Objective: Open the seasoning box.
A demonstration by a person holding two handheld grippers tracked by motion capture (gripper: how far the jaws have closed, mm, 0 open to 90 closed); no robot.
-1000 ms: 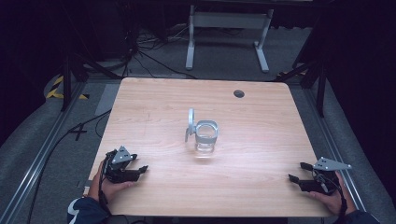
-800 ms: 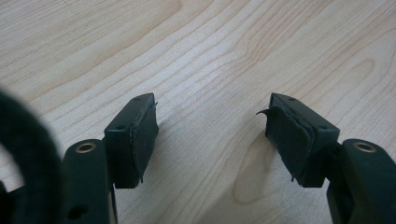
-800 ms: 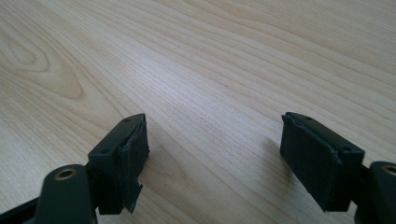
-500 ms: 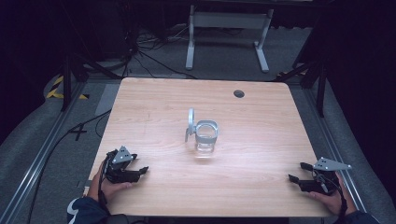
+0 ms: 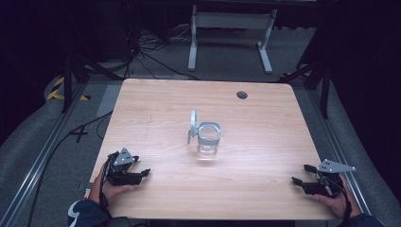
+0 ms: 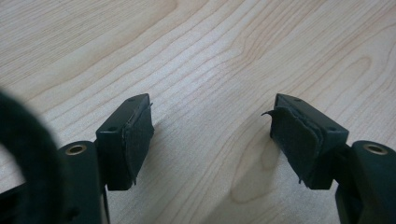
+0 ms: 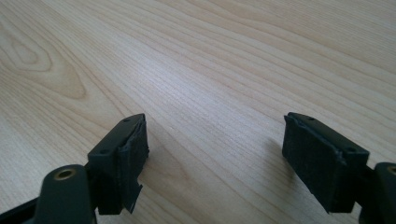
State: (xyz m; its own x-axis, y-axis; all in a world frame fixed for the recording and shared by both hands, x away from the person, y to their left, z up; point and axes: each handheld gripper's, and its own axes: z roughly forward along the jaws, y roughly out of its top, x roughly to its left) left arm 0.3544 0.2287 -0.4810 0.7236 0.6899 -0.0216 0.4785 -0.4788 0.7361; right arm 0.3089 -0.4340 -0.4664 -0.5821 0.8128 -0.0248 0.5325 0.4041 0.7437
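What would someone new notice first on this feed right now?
First, the clear glass jar with its grey hinged lid standing open, alone at the middle of the light wooden table. Next, the two black hand-held tools resting at the near corners: the left tool and the right tool, both open and holding nothing, both well apart from the jar.
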